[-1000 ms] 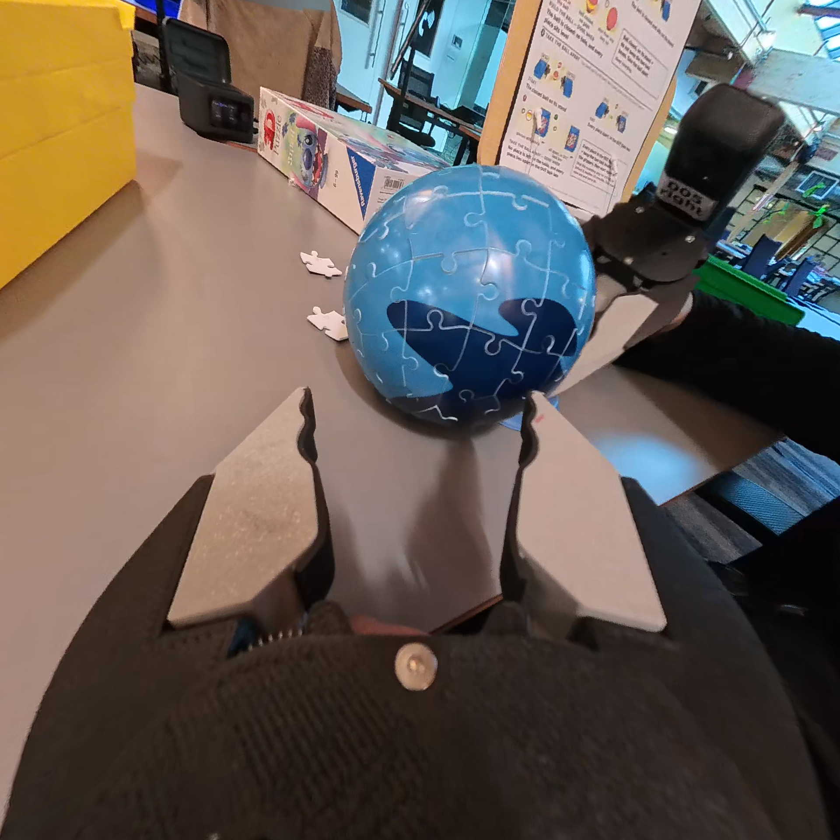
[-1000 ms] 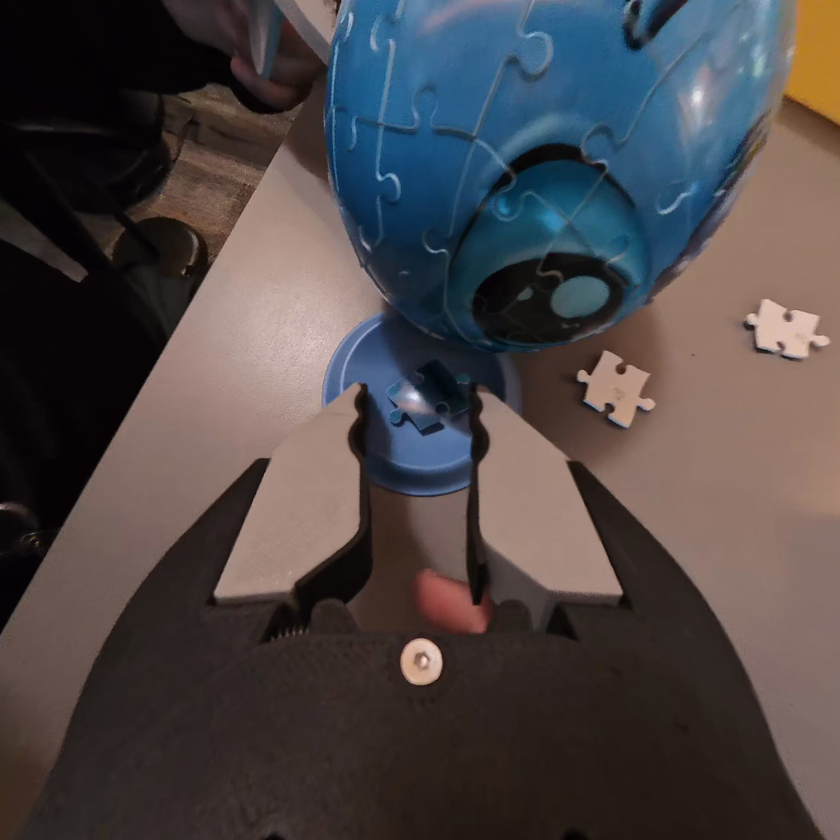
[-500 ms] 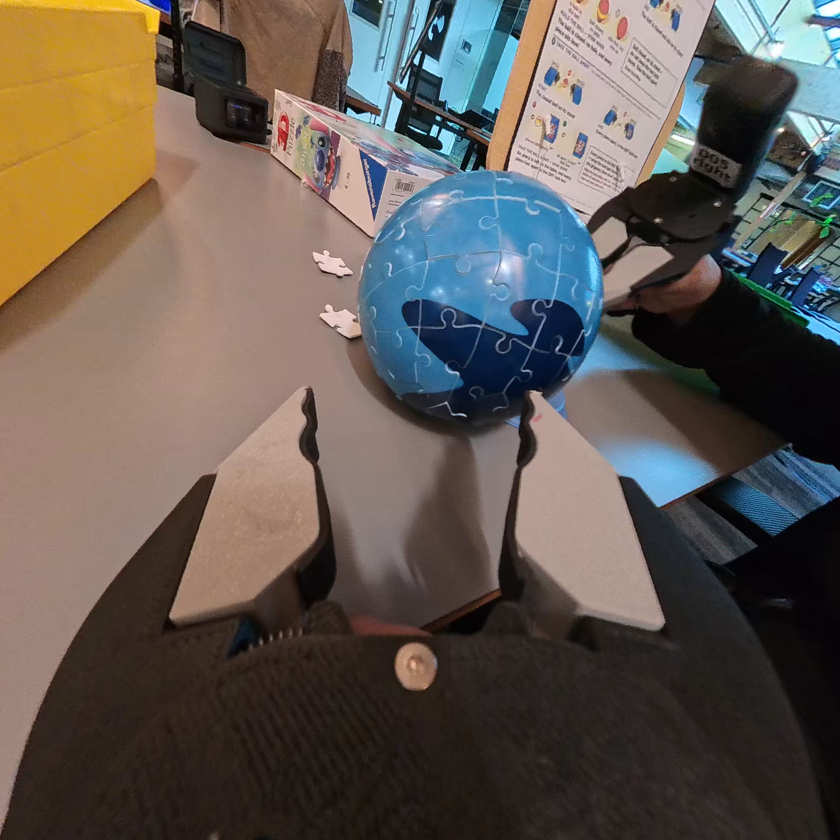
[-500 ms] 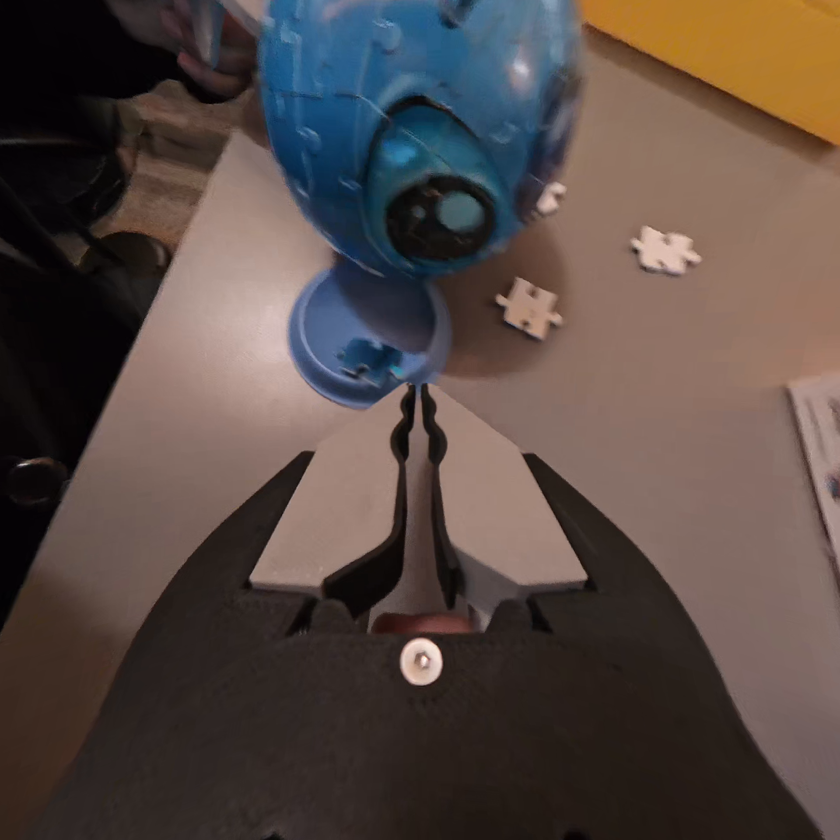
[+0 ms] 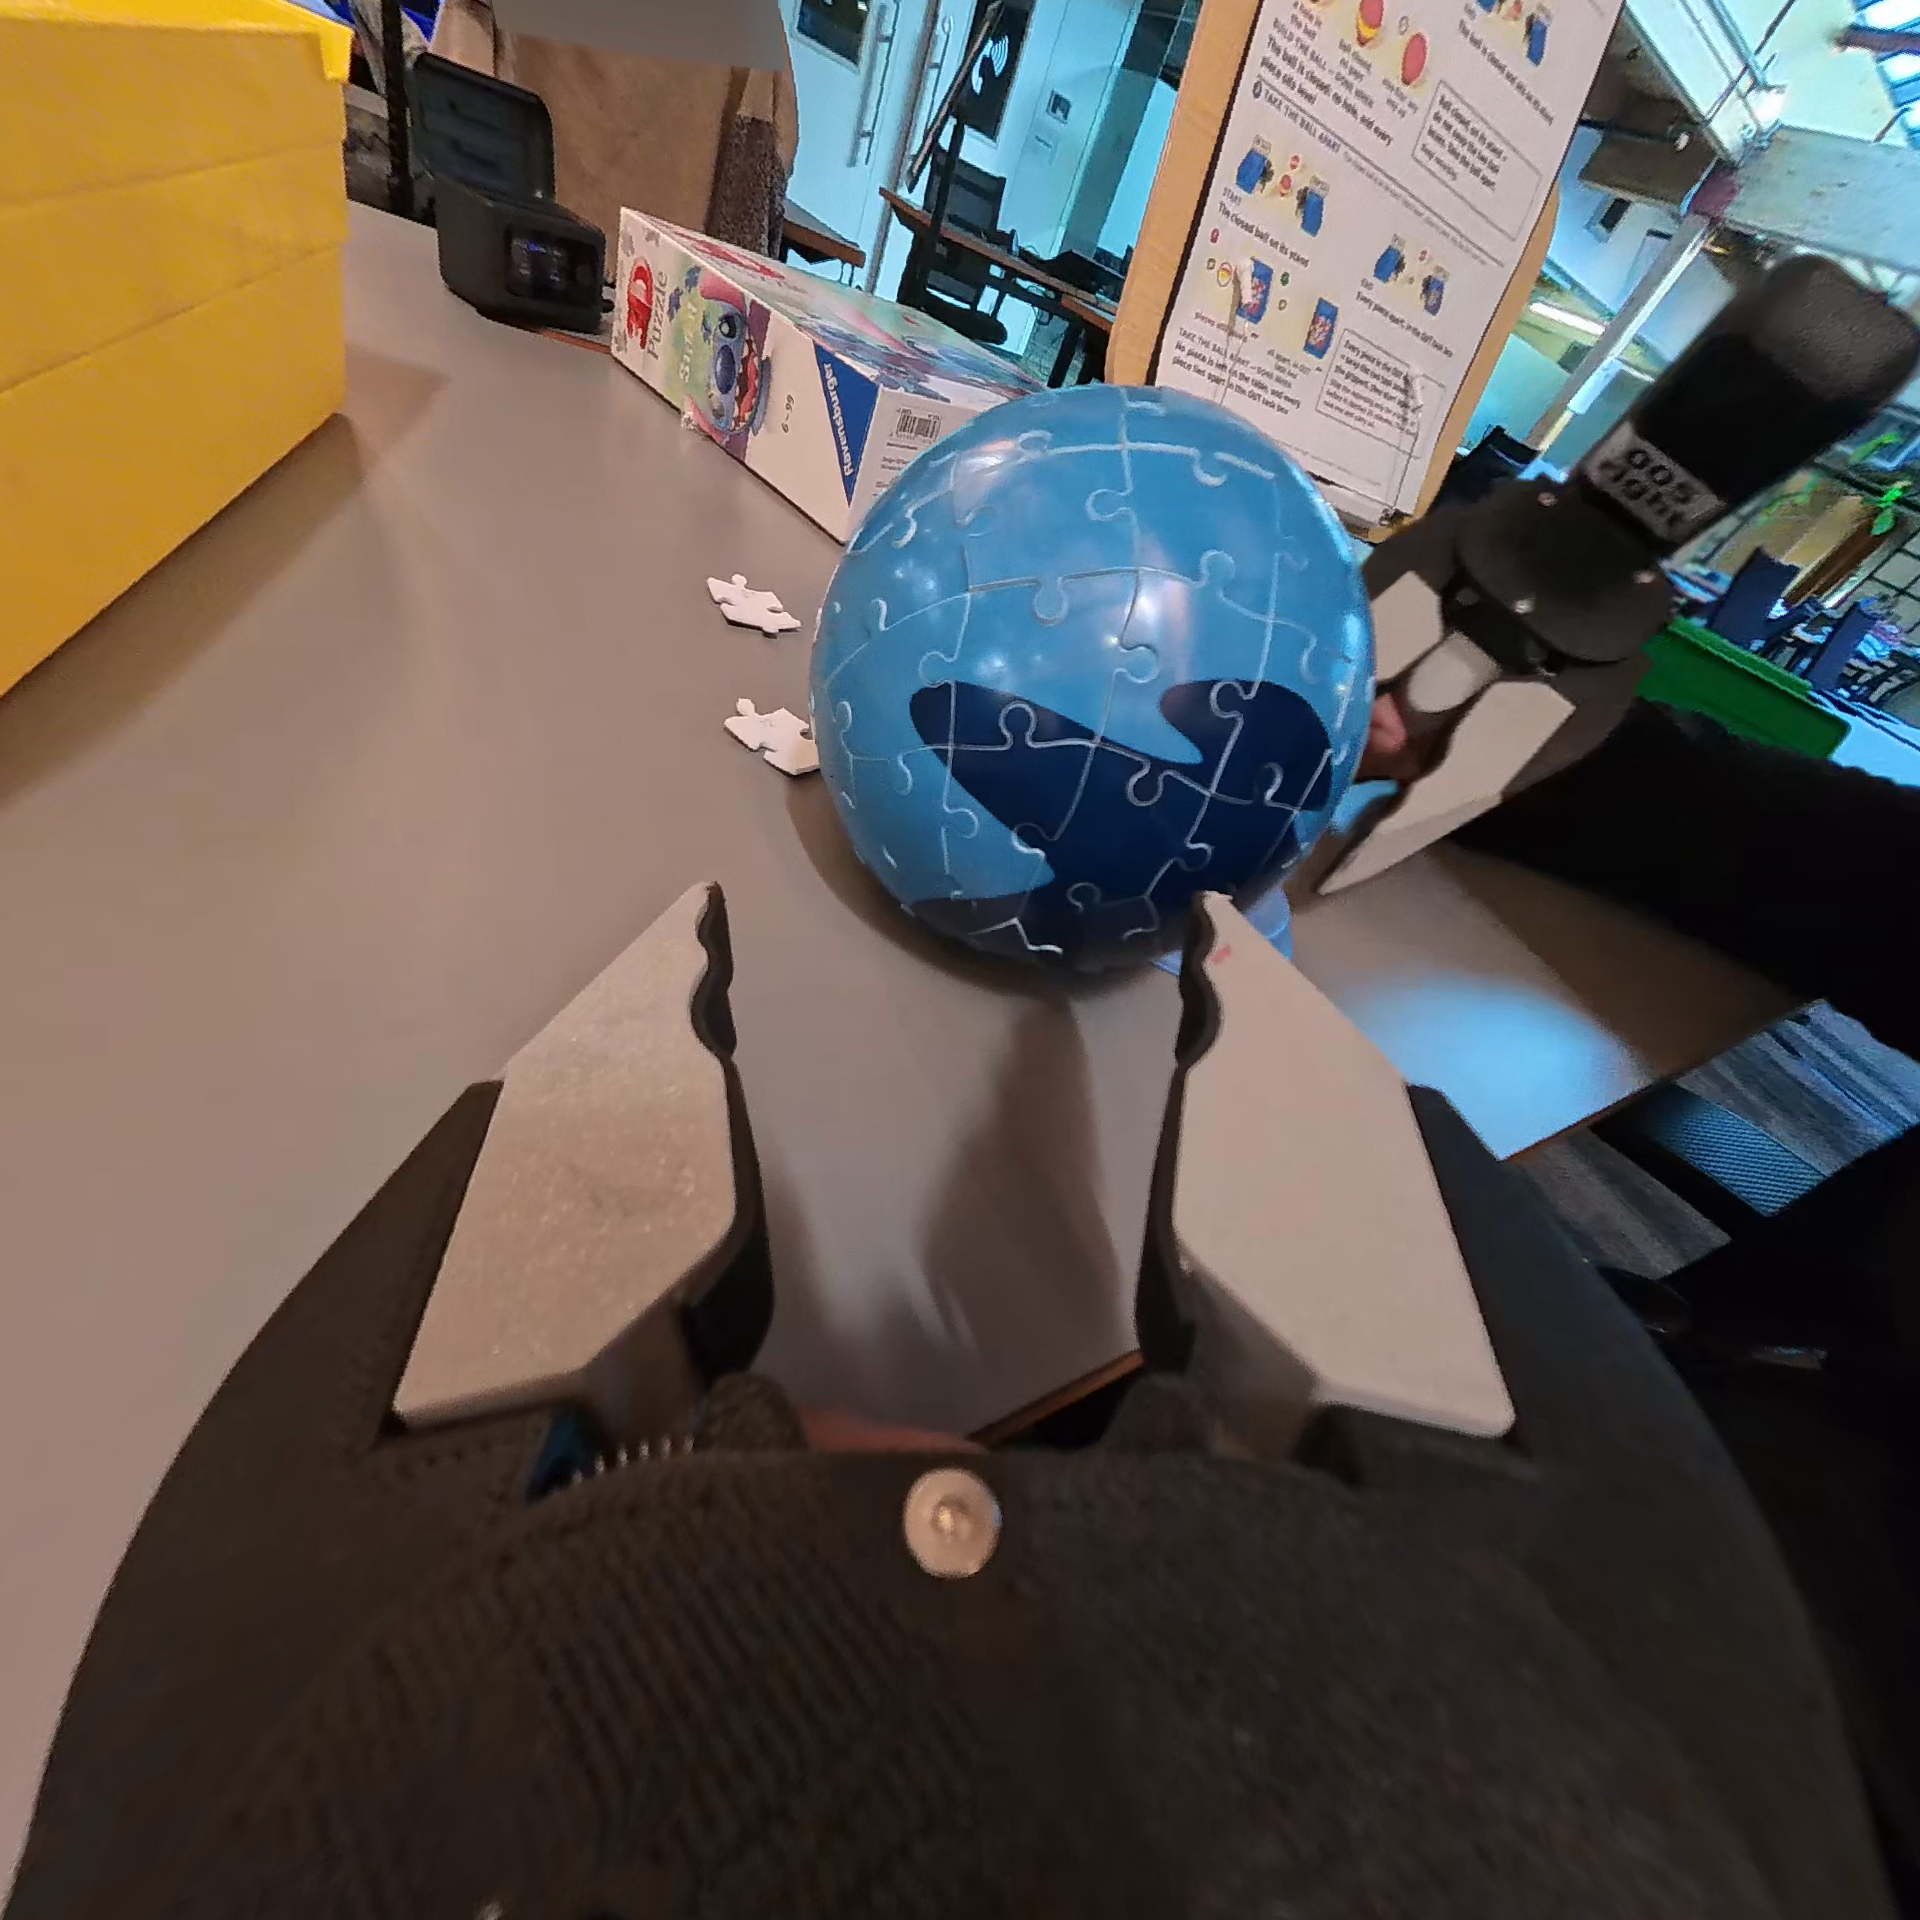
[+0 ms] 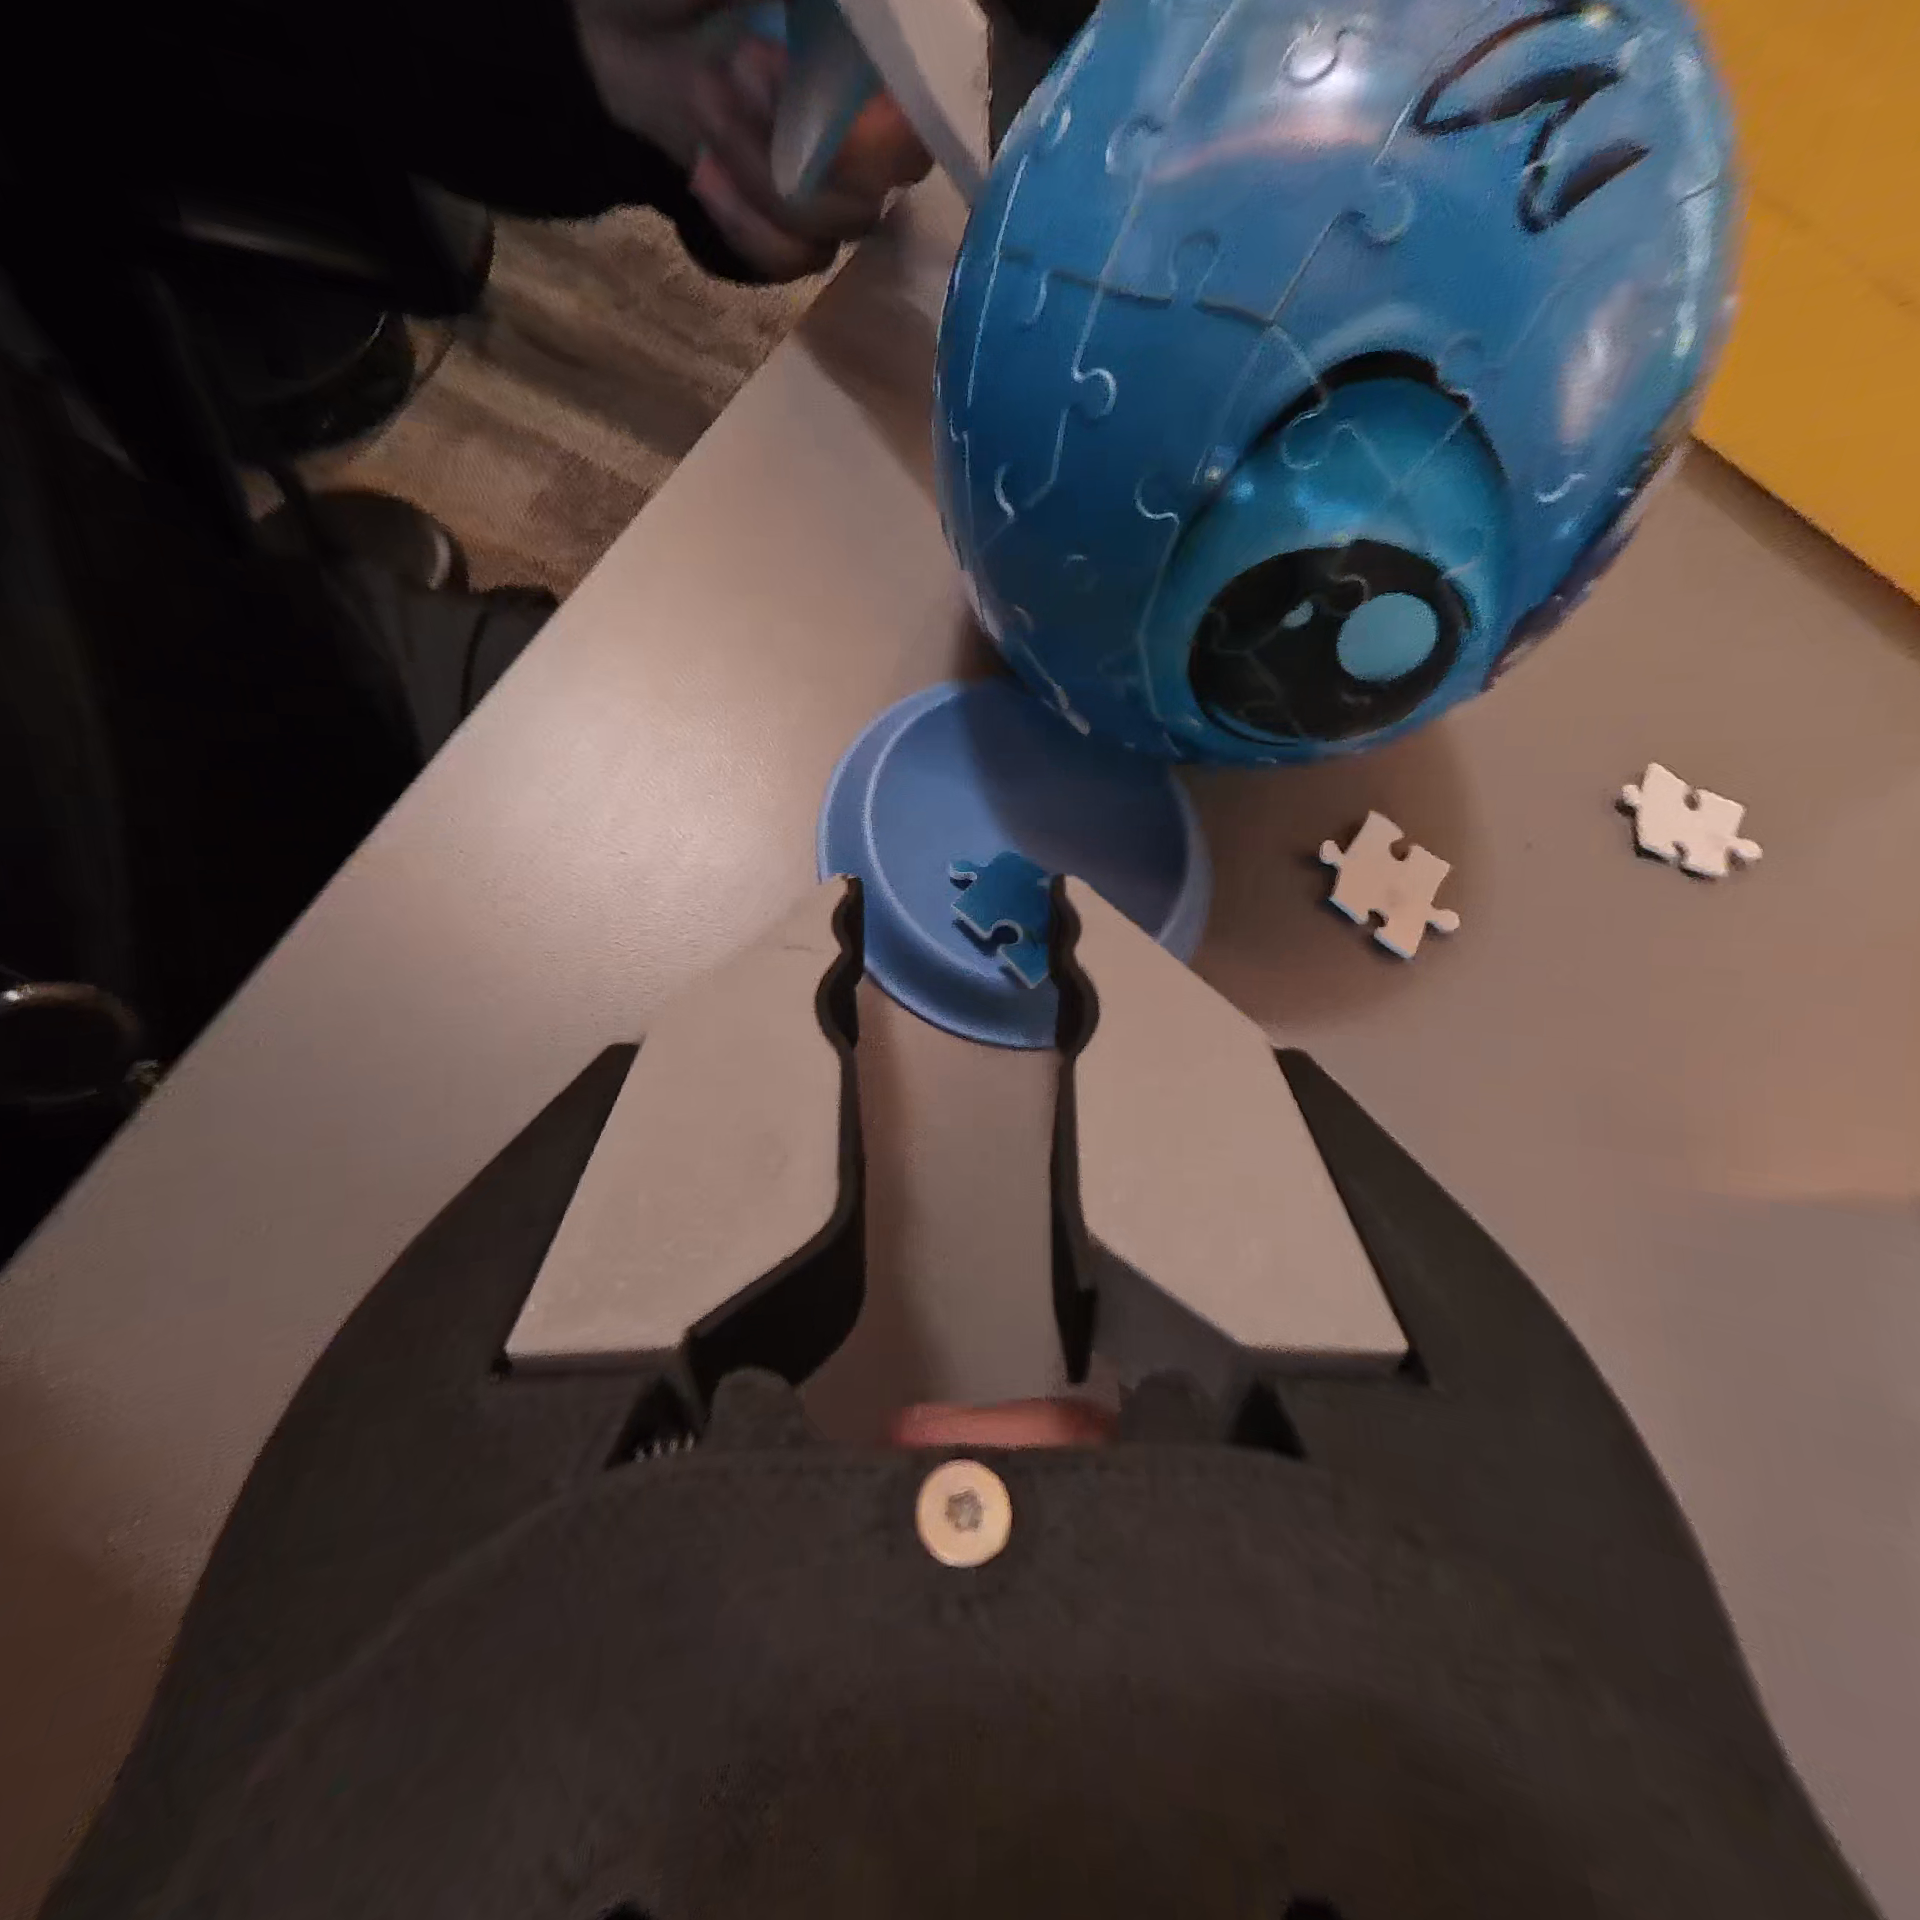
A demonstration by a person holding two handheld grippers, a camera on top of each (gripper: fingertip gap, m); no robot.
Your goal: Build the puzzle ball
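Observation:
The blue puzzle ball [image 5: 1091, 675] stands on the grey table, just beyond my open, empty left gripper [image 5: 956, 909]. In the right wrist view the ball [image 6: 1340, 395] leans over a blue round stand [image 6: 935, 821] that holds one loose blue piece [image 6: 1003, 899]. My right gripper [image 6: 954, 896] is open a little, its tips at the stand's near rim on either side of that piece, and it holds nothing. The right gripper also shows in the left wrist view [image 5: 1455, 748], behind the ball on the right. Two white face-down pieces [image 6: 1387, 881] [image 6: 1688, 821] lie right of the stand.
A yellow bin [image 5: 156, 291] stands at the left. The puzzle's box [image 5: 790, 405], a black device [image 5: 514, 249] and an instruction board [image 5: 1340, 229] stand behind the ball. The table edge [image 6: 582, 623] runs close left of the stand, with a dark chair and floor beyond.
My right gripper shut and pulled back half a second ago, then came forward again and opened at the stand's rim. The left gripper barely moved and stays open.

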